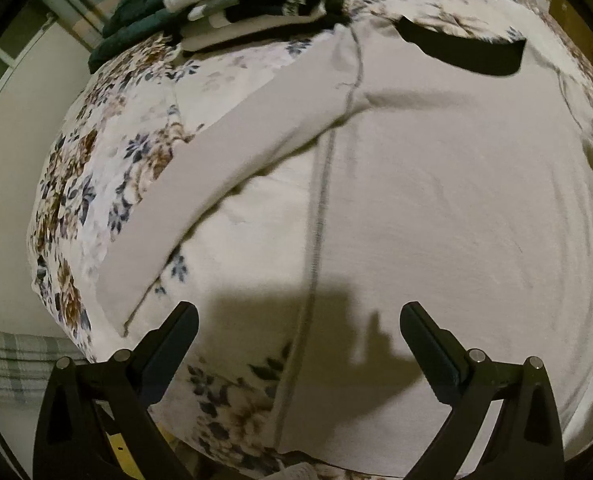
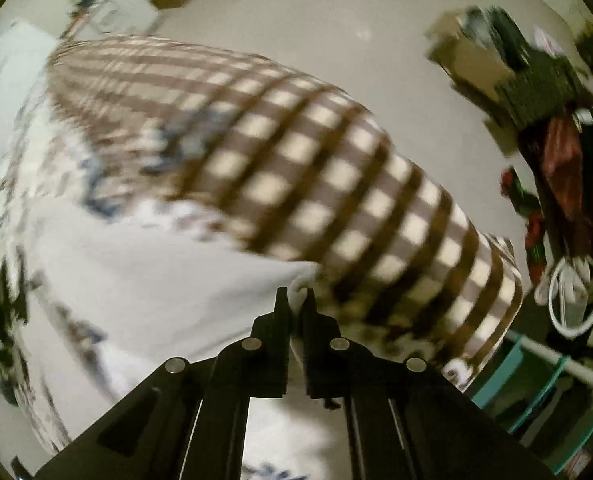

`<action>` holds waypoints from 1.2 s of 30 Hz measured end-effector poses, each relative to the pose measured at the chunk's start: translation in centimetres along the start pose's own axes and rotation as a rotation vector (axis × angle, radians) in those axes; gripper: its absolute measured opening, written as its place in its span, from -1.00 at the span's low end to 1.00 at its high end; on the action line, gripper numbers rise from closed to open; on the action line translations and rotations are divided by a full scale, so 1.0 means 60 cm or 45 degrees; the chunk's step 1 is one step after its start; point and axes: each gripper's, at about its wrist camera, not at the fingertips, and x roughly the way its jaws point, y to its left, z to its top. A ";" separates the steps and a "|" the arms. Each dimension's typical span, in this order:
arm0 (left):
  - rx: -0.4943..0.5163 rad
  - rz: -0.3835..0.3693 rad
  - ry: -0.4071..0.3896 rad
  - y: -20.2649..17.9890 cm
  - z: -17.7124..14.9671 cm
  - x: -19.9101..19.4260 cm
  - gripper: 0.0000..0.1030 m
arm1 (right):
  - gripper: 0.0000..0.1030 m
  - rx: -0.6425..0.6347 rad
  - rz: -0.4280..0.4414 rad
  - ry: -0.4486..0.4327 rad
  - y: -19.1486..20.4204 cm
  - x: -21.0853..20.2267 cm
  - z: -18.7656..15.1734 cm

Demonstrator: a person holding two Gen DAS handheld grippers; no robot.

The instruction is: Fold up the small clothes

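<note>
A pale beige long-sleeved top (image 1: 436, 168) lies spread flat on the floral bed cover (image 1: 108, 168), its dark collar opening (image 1: 460, 50) at the far end and one sleeve (image 1: 224, 176) stretched out to the left. My left gripper (image 1: 298, 320) hovers open and empty above the top's near part. In the right wrist view, my right gripper (image 2: 295, 296) is shut on a corner of the pale top (image 2: 168, 280), which is lifted; the view is blurred.
A stack of folded dark green and white clothes (image 1: 232, 0) sits at the far left of the bed. A brown checked blanket (image 2: 336, 176) covers the bed's edge. Boxes, bags and a teal rack (image 2: 536, 376) stand on the floor beyond.
</note>
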 end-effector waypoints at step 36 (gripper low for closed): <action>-0.564 0.062 0.160 0.415 -0.136 0.106 1.00 | 0.21 -1.409 0.097 0.492 0.453 0.163 -0.623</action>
